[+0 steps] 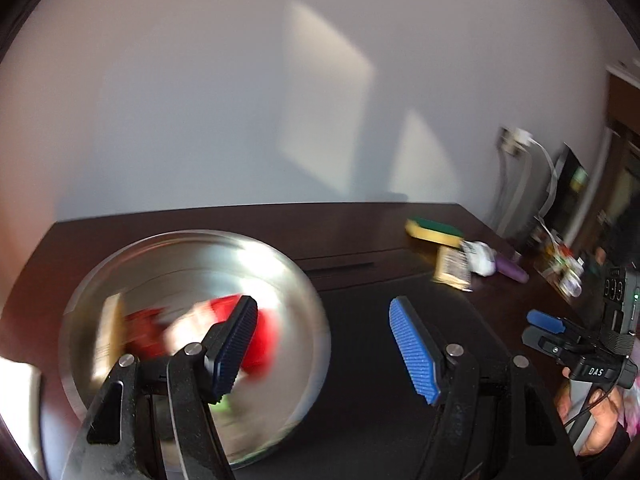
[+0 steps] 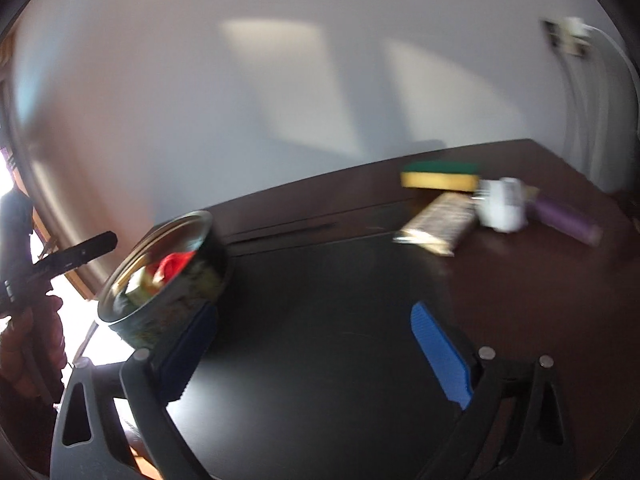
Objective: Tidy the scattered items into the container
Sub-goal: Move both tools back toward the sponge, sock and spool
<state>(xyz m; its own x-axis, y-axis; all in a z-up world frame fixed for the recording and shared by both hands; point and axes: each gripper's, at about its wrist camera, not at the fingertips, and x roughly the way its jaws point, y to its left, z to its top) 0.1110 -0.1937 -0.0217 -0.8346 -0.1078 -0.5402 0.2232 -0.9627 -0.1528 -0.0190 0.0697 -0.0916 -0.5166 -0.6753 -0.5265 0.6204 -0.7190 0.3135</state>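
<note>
A steel bowl (image 1: 288,280) sits at the left of the dark table, holding red items (image 1: 264,336) and other blurred pieces; it also shows in the right wrist view (image 2: 132,332). My left gripper (image 1: 320,344) is open and empty, its left finger over the bowl. My right gripper (image 2: 316,352) is open and empty above a black mat (image 2: 320,300). Still on the table at the far right lie a yellow-green sponge (image 2: 440,176), a patterned packet (image 2: 440,224), a white item (image 2: 502,204) and a purple tube (image 2: 566,218).
A white wall stands behind the table. A wall socket with cables (image 2: 572,36) is at the upper right. The other hand-held gripper (image 1: 580,344) shows at the right edge of the left wrist view. Small clutter (image 1: 564,268) lies by the table's right edge.
</note>
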